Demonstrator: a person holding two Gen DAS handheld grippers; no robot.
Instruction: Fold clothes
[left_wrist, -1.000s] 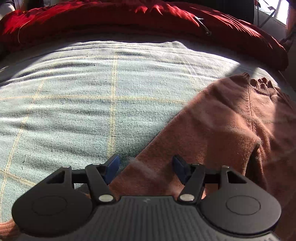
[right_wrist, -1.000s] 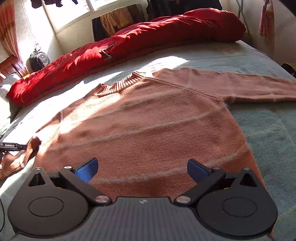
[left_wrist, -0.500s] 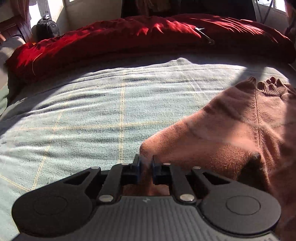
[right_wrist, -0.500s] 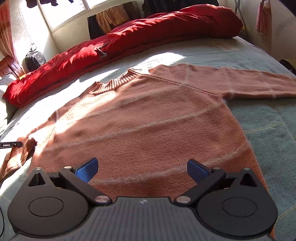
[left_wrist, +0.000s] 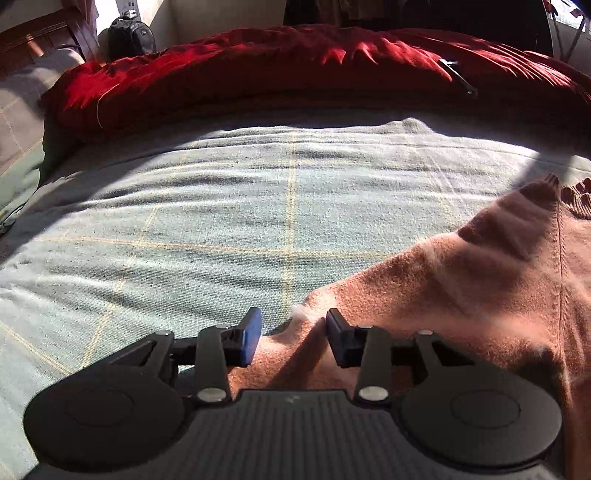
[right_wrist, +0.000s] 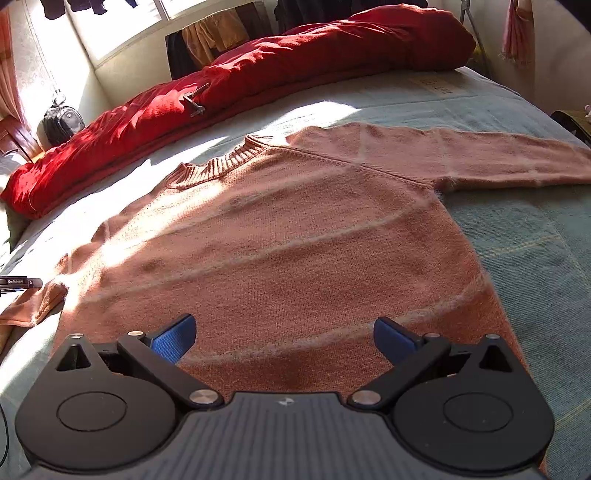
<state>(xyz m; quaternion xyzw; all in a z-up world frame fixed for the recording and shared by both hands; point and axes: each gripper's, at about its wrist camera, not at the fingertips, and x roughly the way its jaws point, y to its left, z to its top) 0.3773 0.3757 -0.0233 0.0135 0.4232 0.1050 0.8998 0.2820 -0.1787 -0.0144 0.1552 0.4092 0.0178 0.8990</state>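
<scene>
sweater (right_wrist: 295, 251): lies flat on the bed cover (left_wrist: 221, 221), one sleeve stretched out | left gripper (left_wrist: 291, 332): jaws opening, sweater sleeve between them, pads not pressing it | right gripper (right_wrist: 284, 332): wide, holds nothing, above sweater hem

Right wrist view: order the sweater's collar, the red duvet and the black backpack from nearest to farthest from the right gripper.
From the right gripper, which hangs open over the sweater's lower body:
1. Collar, ahead, a little left.
2. Red duvet, along the bed's far edge behind the collar.
3. Black backpack, far left, beyond the duvet by the wall.
</scene>
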